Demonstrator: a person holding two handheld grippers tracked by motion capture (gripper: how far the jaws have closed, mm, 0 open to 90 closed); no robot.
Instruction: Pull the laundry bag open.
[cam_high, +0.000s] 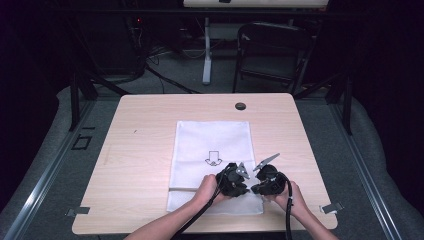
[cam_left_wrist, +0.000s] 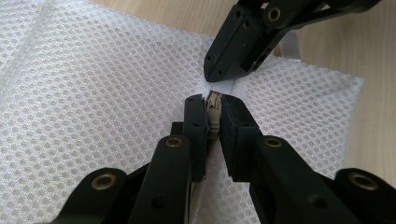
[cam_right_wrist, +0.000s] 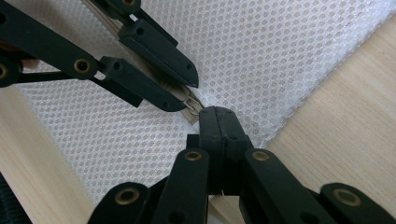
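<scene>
Your left tongs clamped the zipper pull on the mesh bag; right tongs pinched the fabric. Uneven tugging could jam the zipper.

The white rectangular mesh bag is a soft synthetic net cloth, its surface a fine honeycomb of small holes, matt with a faint sheen. A smooth white woven tape edges it by the small tan zipper pull. The light wooden table has a smooth, matt pale grain finish. The left claw and the right claw are matt black hard plastic, slightly grainy, joined with shiny brass-coloured metal rivets. Grey carpet-like cloth surrounds the table.
</scene>
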